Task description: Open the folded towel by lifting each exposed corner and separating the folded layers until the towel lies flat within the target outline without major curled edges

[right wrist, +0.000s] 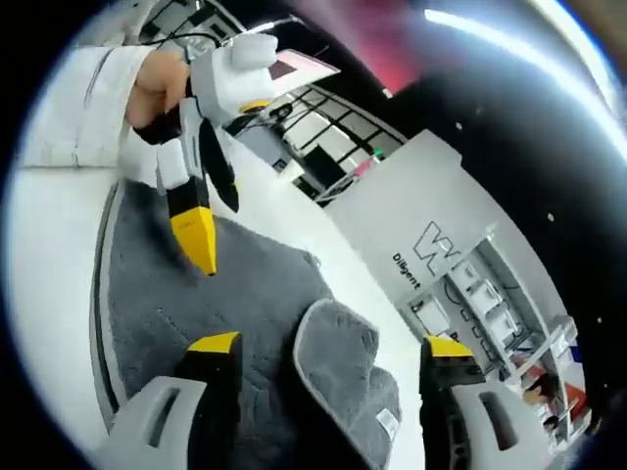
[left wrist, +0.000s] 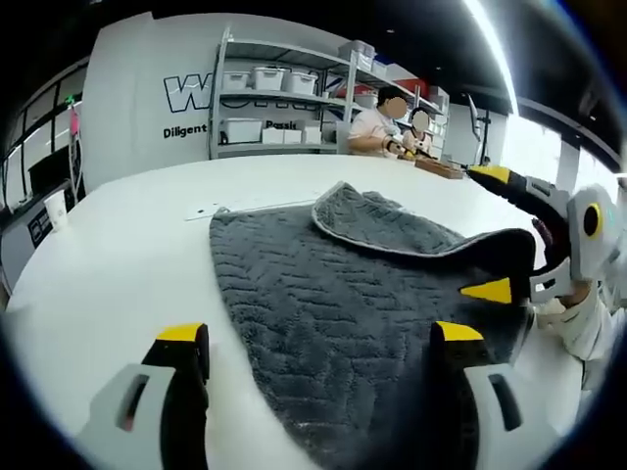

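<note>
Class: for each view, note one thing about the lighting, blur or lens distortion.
Left gripper view: a ceiling light strip glares white, and the table edge bows from the fisheye lens; the grey towel stays sharp. Right gripper view: the whole scene is tilted, the ceiling smears red and blurry, and the shelves curve.

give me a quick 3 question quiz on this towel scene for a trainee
1. True or false: the grey towel lies fully flat on the white table.
2. What stands between the right gripper's jaws?
A. a folded-over towel flap
B. a cup
C. bare table
3. Fill in: the left gripper's jaws are ____.

Key:
1. False, one corner flap is folded over.
2. A
3. open
</note>
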The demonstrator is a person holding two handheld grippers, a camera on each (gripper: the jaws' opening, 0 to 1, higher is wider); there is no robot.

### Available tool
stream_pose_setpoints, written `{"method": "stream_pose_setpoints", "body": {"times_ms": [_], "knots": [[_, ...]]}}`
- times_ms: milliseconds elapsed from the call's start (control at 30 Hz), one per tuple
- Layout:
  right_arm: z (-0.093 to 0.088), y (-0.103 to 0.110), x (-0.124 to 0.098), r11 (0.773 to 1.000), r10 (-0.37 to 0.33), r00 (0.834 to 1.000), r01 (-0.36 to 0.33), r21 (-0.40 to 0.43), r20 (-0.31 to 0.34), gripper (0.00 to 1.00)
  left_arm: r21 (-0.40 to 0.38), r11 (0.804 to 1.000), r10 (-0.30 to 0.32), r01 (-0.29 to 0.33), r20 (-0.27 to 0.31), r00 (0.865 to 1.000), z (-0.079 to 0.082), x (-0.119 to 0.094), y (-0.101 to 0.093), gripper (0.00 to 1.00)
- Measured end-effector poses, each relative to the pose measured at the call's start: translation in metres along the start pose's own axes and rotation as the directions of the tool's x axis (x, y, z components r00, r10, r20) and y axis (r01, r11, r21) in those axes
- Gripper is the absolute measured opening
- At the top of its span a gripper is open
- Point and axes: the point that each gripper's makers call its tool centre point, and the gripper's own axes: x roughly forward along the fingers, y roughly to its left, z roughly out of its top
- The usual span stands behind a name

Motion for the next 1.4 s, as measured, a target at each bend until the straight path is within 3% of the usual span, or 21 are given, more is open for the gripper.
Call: {"method": "stream_pose_setpoints", "body": {"times_ms": [100,200,333,400,467,500,600,700,733,767,900,1033,1100,1267,1400], "knots": [[-0.007,0.000,-0.002,0.993,0.047,0.999,-0.044,0.108,-0.020,1.00,-0.007,1.000,-0.006,0.006,0.006,1.000,0.001,0.000,-0.001,0.92],[-0.008,-0.011,-0.006,0.976,0.060,0.998,-0.061,0.207,0.008,0.99,-0.010,1.000,-0.007,0.007,0.014,1.000,0.003,-0.001,-0.002,0.92],[-0.008,-0.031,-0.017,0.908,0.061,0.994,-0.095,0.409,0.094,0.99,-0.015,1.000,-0.022,0.022,0.037,0.999,0.009,-0.002,-0.007,0.93],[-0.011,-0.048,-0.023,0.845,0.040,0.988,-0.111,0.523,0.146,0.99,-0.015,0.999,-0.035,0.036,0.052,0.998,0.012,-0.002,-0.011,0.93],[-0.015,-0.053,-0.025,0.824,0.033,0.988,-0.114,0.555,0.153,0.99,-0.012,0.999,-0.041,0.042,0.057,0.998,0.014,-0.002,-0.013,0.93],[-0.025,-0.065,-0.028,0.788,0.007,0.988,-0.102,0.607,0.157,0.99,-0.013,0.999,-0.045,0.046,0.061,0.997,0.015,-0.001,-0.015,0.93],[-0.048,-0.082,-0.032,0.764,-0.041,0.993,-0.038,0.644,0.107,0.98,-0.009,0.998,-0.056,0.057,0.065,0.996,0.017,0.000,-0.020,0.92],[-0.077,-0.104,-0.040,0.707,-0.109,0.993,0.046,0.706,0.045,0.94,-0.011,0.998,-0.068,0.069,0.079,0.995,0.020,0.001,-0.026,0.91],[-0.079,-0.106,-0.041,0.701,-0.116,0.993,0.054,0.711,0.039,0.94,-0.011,0.997,-0.070,0.071,0.081,0.994,0.021,0.002,-0.026,0.91],[-0.091,-0.112,-0.044,0.681,-0.132,0.991,0.080,0.727,0.015,0.92,-0.013,0.996,-0.085,0.087,0.089,0.992,0.022,0.003,-0.031,0.90],[-0.119,-0.121,-0.049,0.670,-0.163,0.983,0.171,0.723,-0.082,0.89,-0.008,0.991,-0.130,0.131,0.087,0.988,0.023,0.007,-0.046,0.91],[-0.137,-0.120,-0.049,0.676,-0.150,0.978,0.209,0.707,-0.146,0.86,0.008,0.990,-0.142,0.142,0.088,0.986,0.024,0.009,-0.053,0.90],[-0.149,-0.118,-0.047,0.661,-0.142,0.974,0.225,0.716,-0.175,0.85,0.014,0.987,-0.158,0.157,0.091,0.983,0.025,0.011,-0.059,0.90],[-0.164,-0.107,-0.042,0.589,-0.087,0.978,0.205,0.782,-0.191,0.79,0.032,0.982,-0.187,0.185,0.082,0.979,0.024,0.014,-0.070,0.88],[-0.170,-0.099,-0.040,0.586,-0.049,0.977,0.195,0.786,-0.206,0.72,0.036,0.982,-0.188,0.186,0.067,0.980,0.021,0.015,-0.071,0.88]]}}
